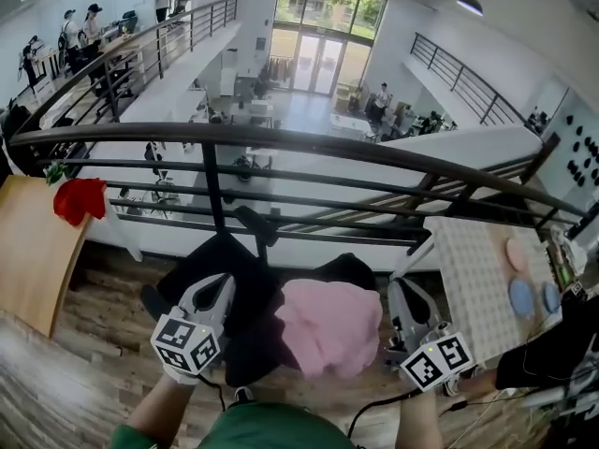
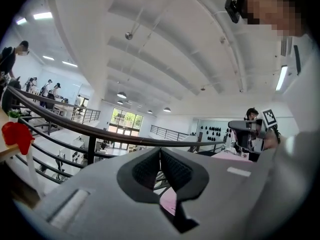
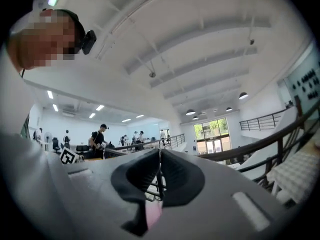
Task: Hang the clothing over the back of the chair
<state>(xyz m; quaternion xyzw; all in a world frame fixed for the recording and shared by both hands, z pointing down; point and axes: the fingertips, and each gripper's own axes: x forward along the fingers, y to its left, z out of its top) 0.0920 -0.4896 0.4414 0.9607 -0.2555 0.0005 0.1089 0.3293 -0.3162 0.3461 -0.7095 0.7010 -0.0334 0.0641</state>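
Note:
The pink clothing (image 1: 328, 330) hangs bunched between my two grippers, above a black chair (image 1: 220, 255) that stands in front of the railing. My left gripper (image 1: 221, 293) is at its left side with the jaws closed together; in the left gripper view (image 2: 160, 151) a strip of pink cloth (image 2: 170, 201) shows just under the pads. My right gripper (image 1: 404, 299) is at the cloth's right edge, also shut. In the right gripper view (image 3: 160, 153) a thin fold runs between the pads down to pink cloth (image 3: 152, 215). Both grippers point level.
A black metal railing (image 1: 281, 138) crosses right behind the chair, with an open hall below. A wooden table (image 1: 28, 251) with a red thing (image 1: 80, 199) is at the left. A white table (image 1: 477, 279) with coloured discs (image 1: 521, 297) is at the right.

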